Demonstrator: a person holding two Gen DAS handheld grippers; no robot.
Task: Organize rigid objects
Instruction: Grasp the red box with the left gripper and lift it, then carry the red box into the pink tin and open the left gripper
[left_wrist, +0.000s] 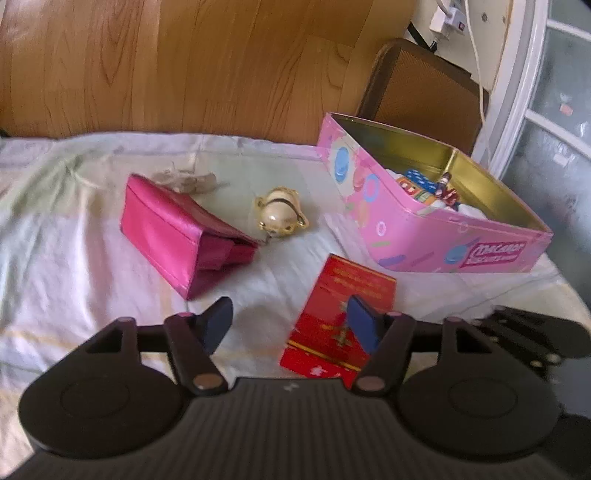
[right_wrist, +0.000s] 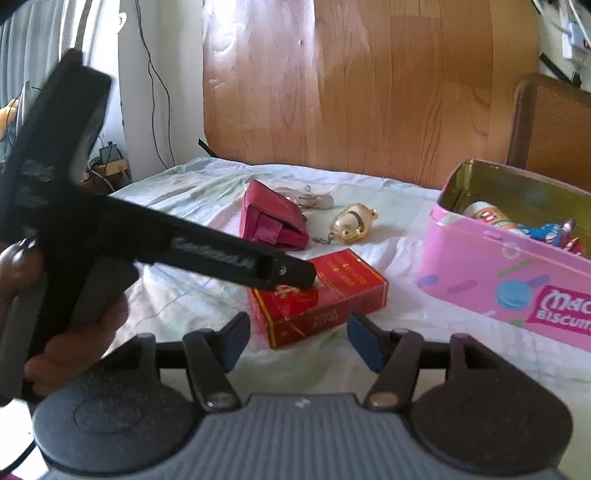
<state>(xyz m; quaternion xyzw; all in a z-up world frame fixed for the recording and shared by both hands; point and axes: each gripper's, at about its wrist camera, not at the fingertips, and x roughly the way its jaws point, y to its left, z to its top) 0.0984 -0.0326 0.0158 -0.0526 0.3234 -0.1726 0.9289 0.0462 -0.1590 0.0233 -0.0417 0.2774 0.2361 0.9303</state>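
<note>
- Left wrist view: the left gripper (left_wrist: 291, 325) stands with its jaws apart and nothing clamped; its right-hand pad overlaps the red box (left_wrist: 338, 317) in the picture, but whether it touches I cannot tell.
- The red box lies flat on the pale bedsheet (left_wrist: 74, 236), just ahead of the fingers and off toward the right pad, not centred in the gap. Its long axis runs away from the camera, leaning slightly right at the far end.
- Farther ahead sit a gold bell keychain (left_wrist: 280, 216) and, to its left, a pink wallet (left_wrist: 181, 232); the open pink biscuit tin (left_wrist: 424, 229) lies to the right, already holding some small items.
- Right wrist view: the right gripper (right_wrist: 297, 338) also has its jaws apart and empty. The red box (right_wrist: 317, 297) lies directly ahead, squarely between the two pads' lines and just beyond them.
- Here the box's long axis runs diagonally, near-left to far-right, pointing roughly toward the pink biscuit tin (right_wrist: 480, 280) at right.
- The left gripper (right_wrist: 295, 275), held in a hand (right_wrist: 74, 343), reaches in from the left with its tip over the box's near-left end.
- Judged from this, both tools are close, yet the right one is better lined up; closing across the box's short width looks the likely grasp.
</note>
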